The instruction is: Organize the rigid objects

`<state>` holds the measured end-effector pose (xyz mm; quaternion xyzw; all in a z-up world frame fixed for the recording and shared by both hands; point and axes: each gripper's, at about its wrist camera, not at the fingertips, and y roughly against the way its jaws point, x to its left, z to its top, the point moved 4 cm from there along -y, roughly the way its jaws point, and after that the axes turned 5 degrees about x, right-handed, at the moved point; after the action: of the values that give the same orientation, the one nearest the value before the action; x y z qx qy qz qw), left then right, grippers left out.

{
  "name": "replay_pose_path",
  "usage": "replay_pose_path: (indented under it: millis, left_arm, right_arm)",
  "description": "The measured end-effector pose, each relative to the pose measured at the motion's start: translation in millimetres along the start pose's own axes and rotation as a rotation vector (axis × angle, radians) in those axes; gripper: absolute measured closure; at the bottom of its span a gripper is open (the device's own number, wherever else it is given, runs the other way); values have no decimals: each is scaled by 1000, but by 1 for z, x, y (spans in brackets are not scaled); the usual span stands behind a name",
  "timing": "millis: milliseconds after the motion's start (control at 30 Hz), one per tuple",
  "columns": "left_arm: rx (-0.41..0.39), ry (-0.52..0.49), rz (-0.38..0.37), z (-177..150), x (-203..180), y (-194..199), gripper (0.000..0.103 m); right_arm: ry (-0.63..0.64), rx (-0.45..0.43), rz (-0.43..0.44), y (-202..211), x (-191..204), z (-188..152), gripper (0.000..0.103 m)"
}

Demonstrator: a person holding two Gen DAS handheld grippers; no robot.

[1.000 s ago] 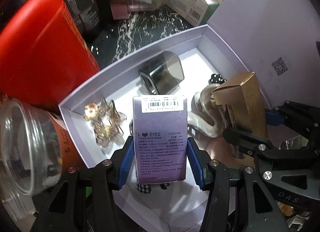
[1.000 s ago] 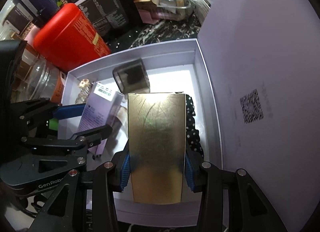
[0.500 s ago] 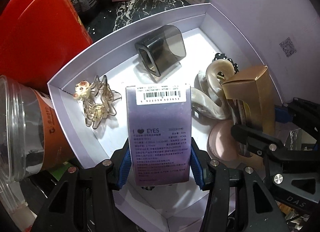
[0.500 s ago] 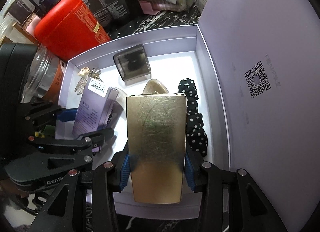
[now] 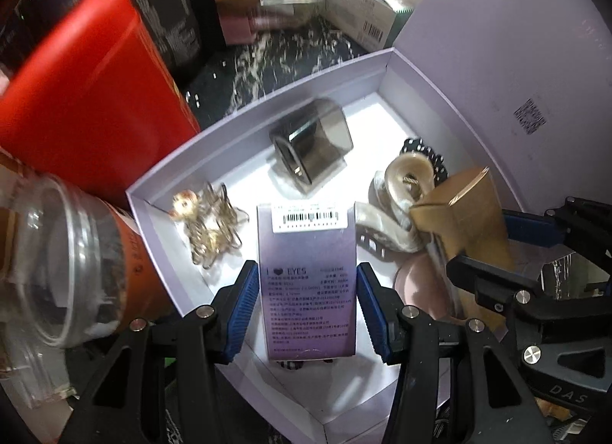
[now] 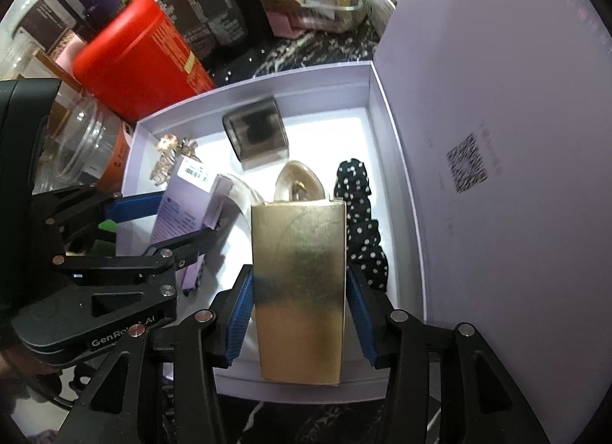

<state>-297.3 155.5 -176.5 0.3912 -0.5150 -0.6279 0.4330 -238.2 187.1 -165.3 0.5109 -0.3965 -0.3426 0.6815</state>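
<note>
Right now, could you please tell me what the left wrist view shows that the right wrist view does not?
Only the left wrist view shows the printed "I love EYES" face of the purple box and a pink round item beside the gold box. Only the right wrist view shows the gold box's broad face and the whole polka-dot scrunchie. Both show the lilac tray, the smoky dark case, the golden hair clip, the red canister and the clear jar.

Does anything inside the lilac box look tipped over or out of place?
The smoky grey container appears to lie on its side in the lilac box; a soft polka-dot scrunchie sits among rigid items.
</note>
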Motion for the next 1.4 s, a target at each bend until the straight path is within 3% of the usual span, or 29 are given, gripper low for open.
replay_pose_path:
  millis: [200, 367, 433, 500, 533, 867, 1400]
  left_arm:
    - [-7, 9, 6, 3, -8, 6, 52]
    - [-14, 14, 28, 0, 9, 15, 51]
    - [1, 11, 40, 0, 10, 12, 40]
    - [0, 11, 51, -2, 10, 12, 14]
    - [-5, 10, 53, -2, 10, 13, 13]
    - [-23, 20, 78, -9, 12, 27, 13]
    - [-98, 87, 91, -25, 20, 79, 13]
  right_arm:
    - [-10, -36, -15, 12, 3, -1, 56]
    - [-6, -62, -43, 22, -2, 0, 56]
    - [-11, -62, -42, 22, -3, 1, 56]
    - [-20, -60, -44, 20, -6, 0, 56]
    - [-24, -58, -47, 19, -7, -1, 56]
    - [-5, -54, -48, 20, -3, -8, 56]
    - [46, -103, -39, 54, 19, -14, 56]
